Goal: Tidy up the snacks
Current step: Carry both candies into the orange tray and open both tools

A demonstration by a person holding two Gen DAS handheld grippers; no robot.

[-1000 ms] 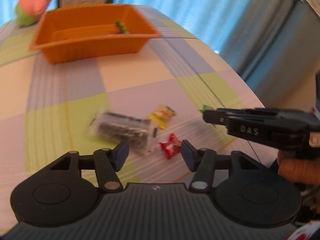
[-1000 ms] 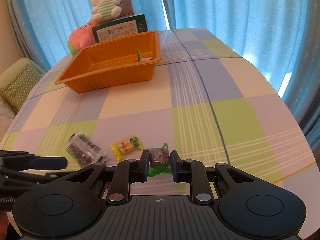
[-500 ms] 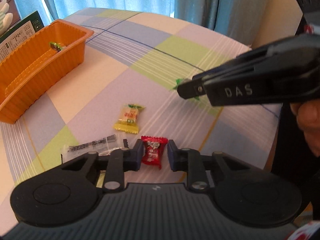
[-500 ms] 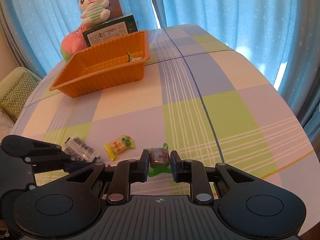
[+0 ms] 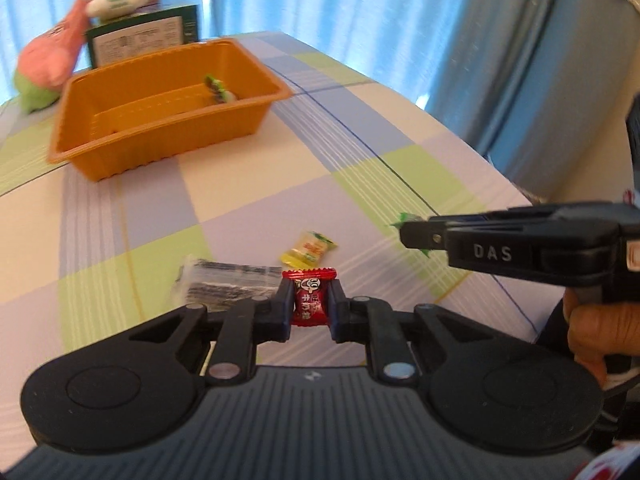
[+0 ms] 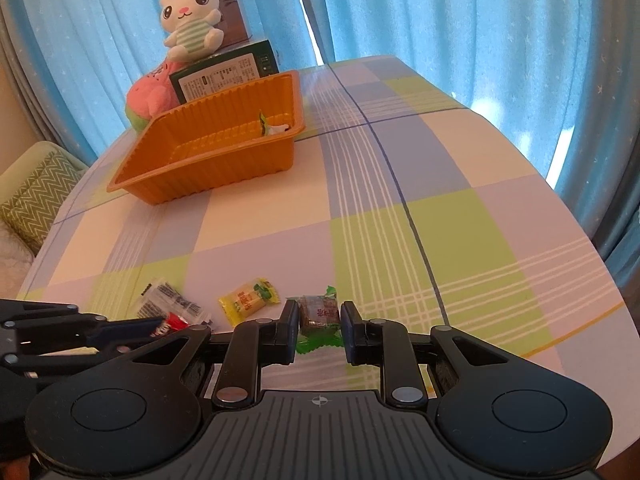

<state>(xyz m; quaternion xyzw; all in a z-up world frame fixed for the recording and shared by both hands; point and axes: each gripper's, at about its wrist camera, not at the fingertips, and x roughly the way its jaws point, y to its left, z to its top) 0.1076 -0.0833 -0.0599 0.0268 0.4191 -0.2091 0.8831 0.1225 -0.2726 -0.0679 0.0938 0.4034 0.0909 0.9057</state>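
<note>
My left gripper (image 5: 309, 307) is shut on a red candy (image 5: 307, 298) and holds it above the table's near edge. My right gripper (image 6: 319, 320) is shut on a brown candy in a green wrapper (image 6: 319, 312). A yellow candy (image 5: 308, 249) and a clear packet of dark snacks (image 5: 228, 285) lie on the checked tablecloth just beyond the left gripper; both also show in the right wrist view, the yellow candy (image 6: 248, 300) and the packet (image 6: 172, 306). The orange tray (image 6: 208, 152) stands far back left and holds one green-wrapped snack (image 6: 270, 126).
A white plush rabbit (image 6: 190, 20), a pink plush (image 6: 152, 94) and a green box (image 6: 224, 74) stand behind the tray. Blue curtains hang around the table. The table's edge curves close on the right. A cushioned chair (image 6: 36, 196) is at the left.
My left gripper closed on the red candy and lifted it off the cloth. My right gripper kept its hold on the brown candy and stayed near the same spot.
</note>
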